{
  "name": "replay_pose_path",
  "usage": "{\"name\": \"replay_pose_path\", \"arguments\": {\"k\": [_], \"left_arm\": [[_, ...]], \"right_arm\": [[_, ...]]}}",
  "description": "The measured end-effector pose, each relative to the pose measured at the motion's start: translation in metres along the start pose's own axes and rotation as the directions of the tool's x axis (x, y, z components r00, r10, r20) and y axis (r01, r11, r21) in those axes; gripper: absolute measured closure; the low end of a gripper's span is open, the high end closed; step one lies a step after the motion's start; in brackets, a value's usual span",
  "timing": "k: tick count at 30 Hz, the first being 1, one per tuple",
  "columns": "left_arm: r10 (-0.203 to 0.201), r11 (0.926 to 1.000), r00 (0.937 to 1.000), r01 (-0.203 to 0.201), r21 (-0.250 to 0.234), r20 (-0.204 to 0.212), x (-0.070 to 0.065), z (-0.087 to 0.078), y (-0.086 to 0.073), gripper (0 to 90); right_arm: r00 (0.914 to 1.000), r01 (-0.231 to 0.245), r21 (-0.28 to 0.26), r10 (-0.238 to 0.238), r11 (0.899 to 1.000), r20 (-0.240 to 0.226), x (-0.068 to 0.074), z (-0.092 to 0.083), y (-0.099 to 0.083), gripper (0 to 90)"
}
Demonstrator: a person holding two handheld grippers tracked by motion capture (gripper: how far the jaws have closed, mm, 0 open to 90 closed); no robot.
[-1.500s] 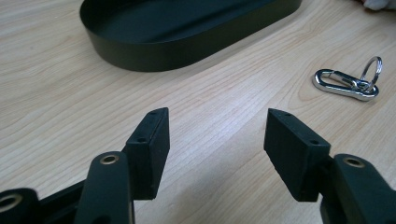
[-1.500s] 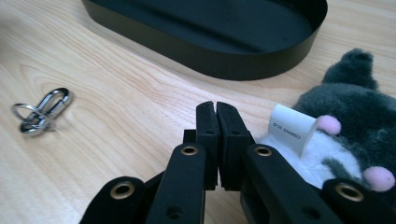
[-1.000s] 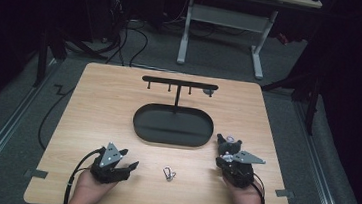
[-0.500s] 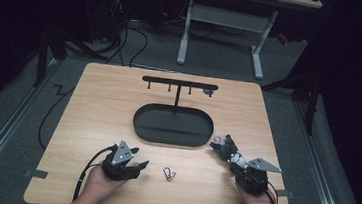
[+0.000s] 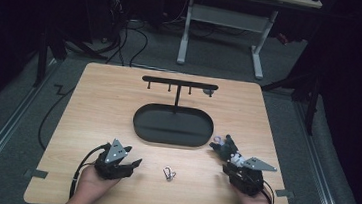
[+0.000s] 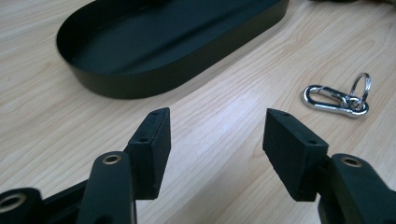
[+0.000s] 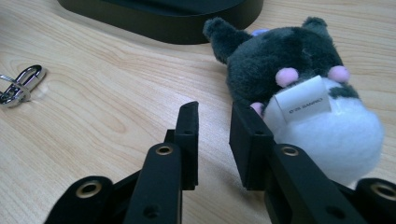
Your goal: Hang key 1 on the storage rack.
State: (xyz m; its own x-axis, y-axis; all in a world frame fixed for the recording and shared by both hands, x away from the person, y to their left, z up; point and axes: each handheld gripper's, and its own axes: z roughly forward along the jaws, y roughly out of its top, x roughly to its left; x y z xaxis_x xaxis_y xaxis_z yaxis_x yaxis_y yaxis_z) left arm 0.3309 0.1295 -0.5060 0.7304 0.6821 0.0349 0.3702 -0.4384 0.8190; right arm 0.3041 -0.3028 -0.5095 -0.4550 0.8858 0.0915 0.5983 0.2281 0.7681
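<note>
A small plush toy (image 7: 299,93), dark grey above and white below with a paper tag, lies on the wooden table just off the black oval tray (image 5: 139,128). My right gripper (image 7: 214,112) has just been opening. Its jaws stand a narrow gap apart with nothing between them, and the plush (image 5: 224,145) rests against the outer side of one jaw. In the high view the right gripper (image 5: 231,159) is at the near right. My left gripper (image 6: 217,121) is wide open and empty at the near left (image 5: 133,163). A silver carabiner with a keyring (image 5: 168,172) lies between the two grippers.
A black T-shaped rack (image 5: 178,83) with small hooks rises from the tray's far side. The tray wall (image 6: 187,70) lies ahead of the left jaws, with the carabiner (image 6: 334,100) to their right. Cables trail off the table's left edge. A desk frame stands on the floor beyond.
The right gripper's jaws have parted, and the hand has drawn back a little toward the near right corner. The plush stays by the tray. The left gripper has hardly moved.
</note>
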Motion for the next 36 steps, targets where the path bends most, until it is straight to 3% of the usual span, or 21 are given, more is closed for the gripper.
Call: {"name": "replay_pose_path", "arguments": {"k": [6,9,10,12,15,21,23,25,26,32,36], "left_arm": [[-0.030,0.9991,0.9995,0.029,-0.030,-0.015,0.010,-0.008,-0.011,39.9],[-0.043,0.9981,0.9989,0.042,-0.046,-0.018,0.013,-0.010,-0.013,38.7],[-0.044,0.9980,0.9989,0.044,-0.046,-0.015,0.014,-0.010,-0.014,36.3],[-0.036,0.9985,0.9992,0.036,-0.042,-0.014,0.014,-0.009,-0.014,36.1],[-0.024,0.9990,0.9996,0.023,-0.039,-0.017,0.013,-0.008,-0.014,35.0],[-0.038,0.9988,0.9993,0.038,-0.031,-0.002,0.015,-0.007,-0.017,33.9],[-0.040,0.9987,0.9992,0.040,-0.030,-0.001,0.016,-0.008,-0.018,33.9],[-0.042,0.9986,0.9991,0.042,-0.033,0.001,0.016,-0.008,-0.018,34.0],[-0.040,0.9988,0.9992,0.040,-0.028,0.002,0.016,-0.008,-0.019,34.2],[-0.018,0.9993,0.9998,0.018,-0.032,-0.008,0.014,-0.008,-0.018,34.3],[-0.022,0.9989,0.9997,0.022,-0.042,-0.012,0.015,-0.009,-0.018,34.3]], "right_arm": [[0.9996,0.011,0.024,-0.010,1.000,-0.025,0.001,0.005,0.002,65.8],[0.9985,0.036,0.057,-0.033,0.998,-0.044,0.006,0.009,0.005,58.1],[0.9972,0.030,0.080,-0.025,0.996,-0.070,0.008,0.011,0.007,55.3],[0.9970,0.031,0.095,-0.025,0.995,-0.073,0.010,0.012,0.008,55.1],[0.9962,0.067,0.144,-0.059,0.987,-0.064,0.014,0.017,0.012,51.4],[0.9958,0.084,0.210,-0.074,0.974,-0.053,0.019,0.023,0.021,48.6],[0.9949,0.096,0.257,-0.084,0.962,-0.055,0.022,0.024,0.026,45.0],[0.9939,0.107,0.270,-0.096,0.957,-0.054,0.023,0.025,0.028,43.8],[0.9931,0.117,0.299,-0.110,0.947,-0.041,0.023,0.025,0.032,40.8],[0.9966,0.079,0.341,-0.067,0.937,-0.047,0.019,0.021,0.042,41.0],[0.9947,0.099,0.349,-0.083,0.932,-0.062,0.019,0.021,0.048,40.3]]}}
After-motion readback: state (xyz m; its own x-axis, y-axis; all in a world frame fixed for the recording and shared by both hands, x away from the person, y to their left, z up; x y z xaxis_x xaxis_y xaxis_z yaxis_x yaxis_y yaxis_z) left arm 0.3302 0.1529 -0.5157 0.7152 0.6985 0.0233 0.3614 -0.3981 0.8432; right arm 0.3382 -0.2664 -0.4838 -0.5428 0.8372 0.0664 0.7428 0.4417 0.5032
